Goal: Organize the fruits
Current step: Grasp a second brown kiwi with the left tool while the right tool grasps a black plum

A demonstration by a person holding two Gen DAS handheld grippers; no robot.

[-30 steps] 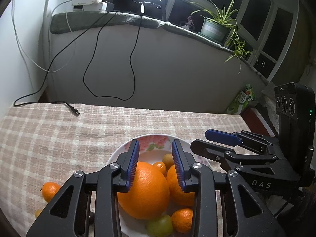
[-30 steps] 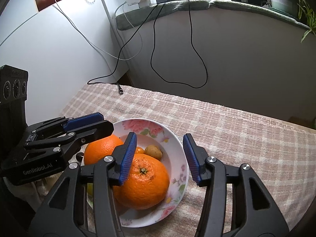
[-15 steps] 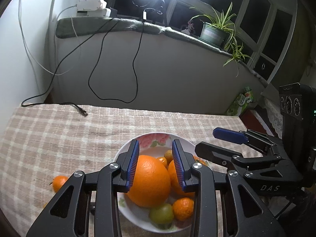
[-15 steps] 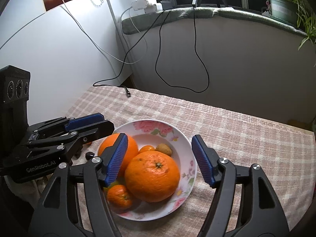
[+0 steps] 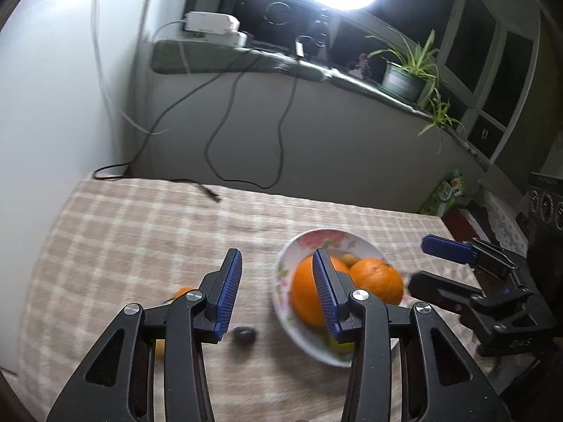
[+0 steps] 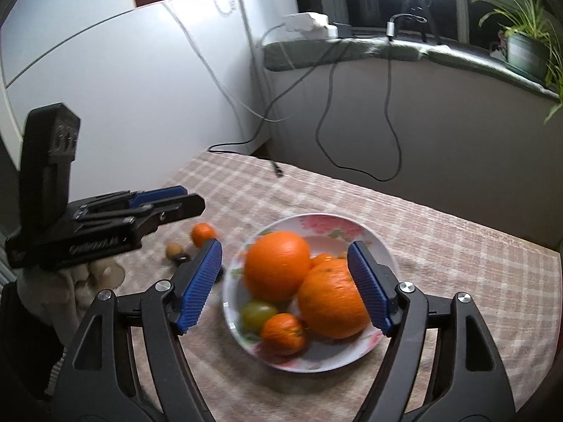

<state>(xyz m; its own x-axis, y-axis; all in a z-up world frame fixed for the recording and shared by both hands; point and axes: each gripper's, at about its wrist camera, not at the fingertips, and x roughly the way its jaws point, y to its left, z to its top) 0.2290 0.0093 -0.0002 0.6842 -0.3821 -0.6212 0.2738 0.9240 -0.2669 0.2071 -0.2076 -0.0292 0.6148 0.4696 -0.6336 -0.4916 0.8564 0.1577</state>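
Note:
A flowered white bowl (image 6: 327, 219) on the checked cloth holds two big oranges (image 6: 278, 263) (image 6: 330, 302), a small tangerine (image 6: 283, 332) and a green fruit (image 6: 257, 311). My right gripper (image 6: 285, 286) hovers over the bowl; its jaws are opening and the pads touch no fruit. My left gripper (image 5: 278, 293) hangs over the bowl's (image 5: 316, 235) left rim, jaws opening, nothing between them. On the cloth to its left lie a tangerine (image 5: 184, 292) and a small dark fruit (image 5: 244, 336). The right wrist view also shows a brown fruit (image 6: 174, 249) there.
A black cable end (image 5: 211, 193) lies on the far side of the table by the wall. A potted plant (image 5: 404, 81) stands on the windowsill. A green packet (image 5: 447, 193) sits beyond the table's right end. A bright lamp glares above.
Both grippers have drawn back and up from the oranges with their jaws widening. The left one has swung left off the bowl; loose fruit on the cloth has come into view.

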